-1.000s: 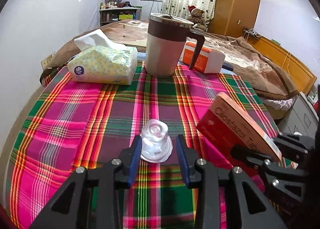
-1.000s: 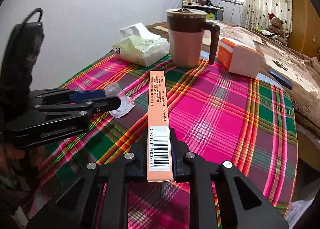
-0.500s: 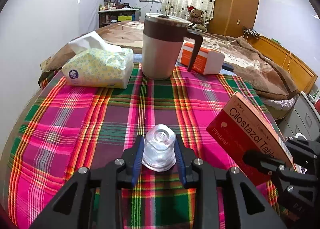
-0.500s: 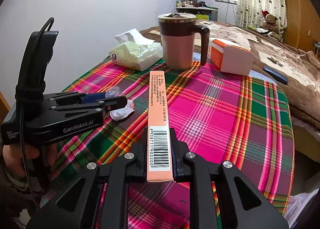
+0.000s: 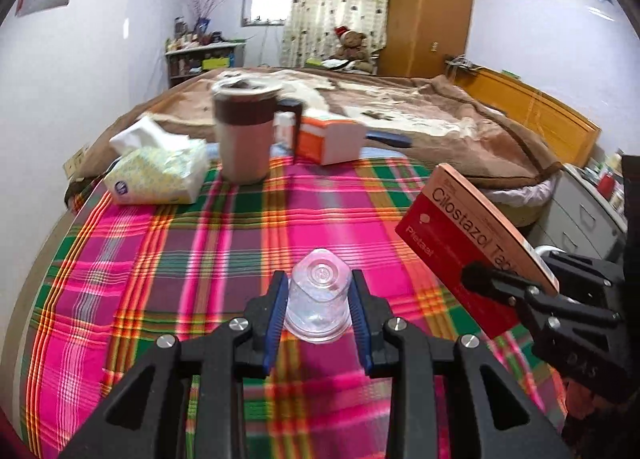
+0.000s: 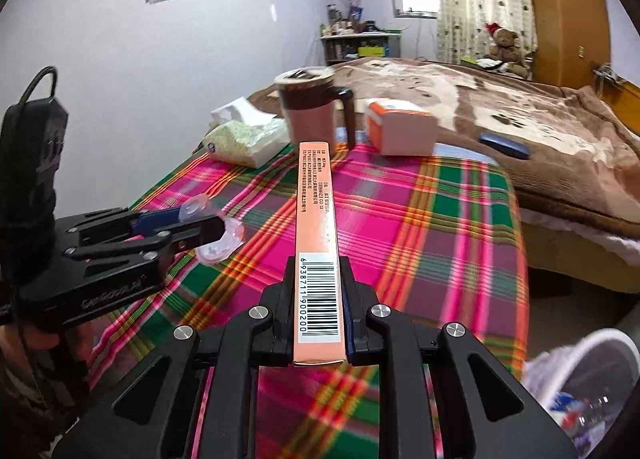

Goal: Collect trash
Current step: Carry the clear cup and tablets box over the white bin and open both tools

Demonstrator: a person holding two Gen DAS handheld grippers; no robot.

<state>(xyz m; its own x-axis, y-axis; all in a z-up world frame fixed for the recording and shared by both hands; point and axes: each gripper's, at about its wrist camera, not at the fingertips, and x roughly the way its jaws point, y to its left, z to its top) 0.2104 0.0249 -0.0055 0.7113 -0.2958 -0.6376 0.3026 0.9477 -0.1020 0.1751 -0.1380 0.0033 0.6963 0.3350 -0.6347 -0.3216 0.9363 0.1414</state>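
Observation:
A small clear plastic cup (image 5: 318,299) sits upside down between the blue pads of my left gripper (image 5: 319,307), which is shut on it and holds it above the plaid tablecloth (image 5: 180,259). In the right wrist view the same cup (image 6: 218,237) shows at the left, in the left gripper (image 6: 192,225). My right gripper (image 6: 318,299) is shut on a long salmon-coloured medicine box (image 6: 317,219) with a barcode facing up. The box (image 5: 472,235) also appears at the right of the left wrist view, red on its lettered face.
At the table's far side stand a tissue pack (image 5: 160,175), a brown lidded mug (image 5: 244,135) and an orange-and-white box (image 5: 332,139). Behind lies a bed with a brown blanket (image 5: 400,107). A white-lined bin with trash (image 6: 584,383) sits low at the right, past the table edge.
The left gripper closed on the clear cup and raised it off the cloth. Both grippers rose and drew back from the mug; the right one kept its hold on the box.

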